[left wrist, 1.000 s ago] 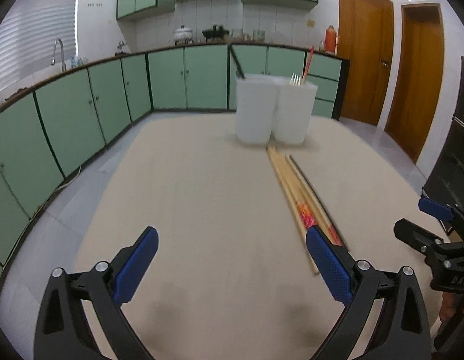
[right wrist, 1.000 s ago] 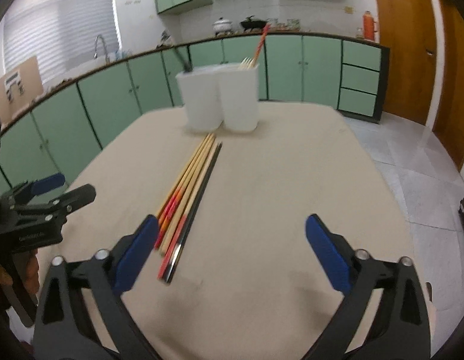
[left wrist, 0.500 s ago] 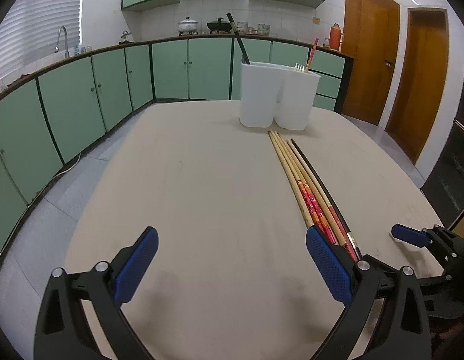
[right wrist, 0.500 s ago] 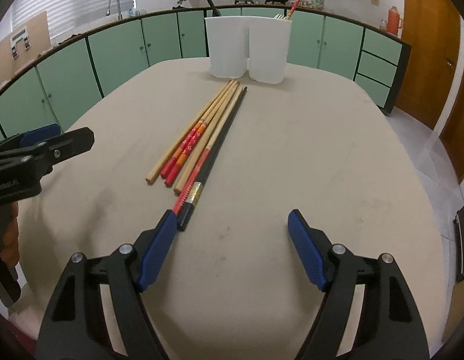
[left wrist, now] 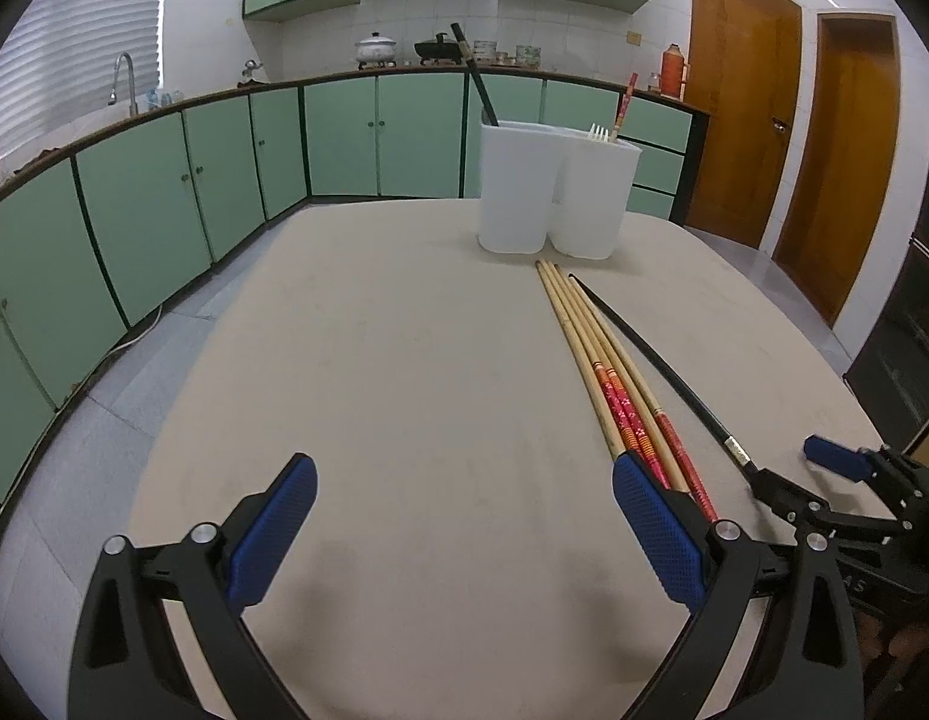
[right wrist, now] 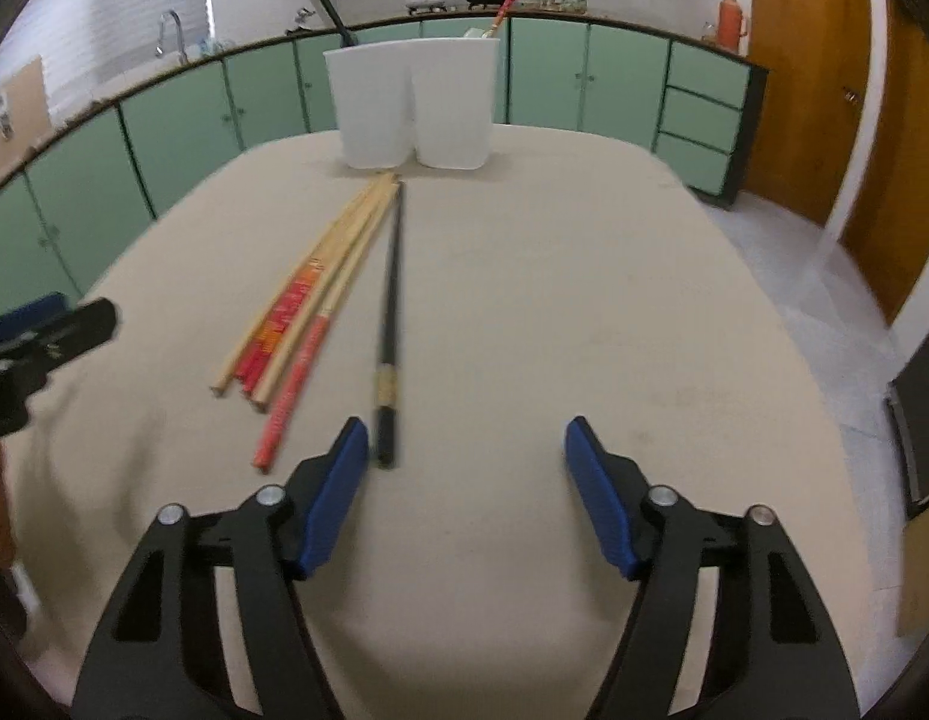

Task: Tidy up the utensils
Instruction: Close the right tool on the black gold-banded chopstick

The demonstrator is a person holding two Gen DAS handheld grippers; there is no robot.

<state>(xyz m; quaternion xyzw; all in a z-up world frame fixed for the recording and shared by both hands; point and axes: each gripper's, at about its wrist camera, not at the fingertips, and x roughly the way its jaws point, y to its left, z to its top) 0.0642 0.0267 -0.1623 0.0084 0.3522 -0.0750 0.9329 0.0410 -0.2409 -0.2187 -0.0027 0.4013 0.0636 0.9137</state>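
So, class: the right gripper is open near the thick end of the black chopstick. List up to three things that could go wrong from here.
1. The right gripper is off-centre: the thin black chopstick lies beside its left finger, so closing may miss or flick it.
2. The bundle of bamboo chopsticks with red ends lies close alongside; a sideways correction could scatter it.
3. The left gripper, open, hovers near that bundle, so the grippers could collide.

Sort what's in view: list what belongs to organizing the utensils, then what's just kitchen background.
Job:
black chopstick
bamboo and red chopsticks
white holder
right gripper, open
left gripper, open

Background:
table
pot
wok
orange thermos
faucet
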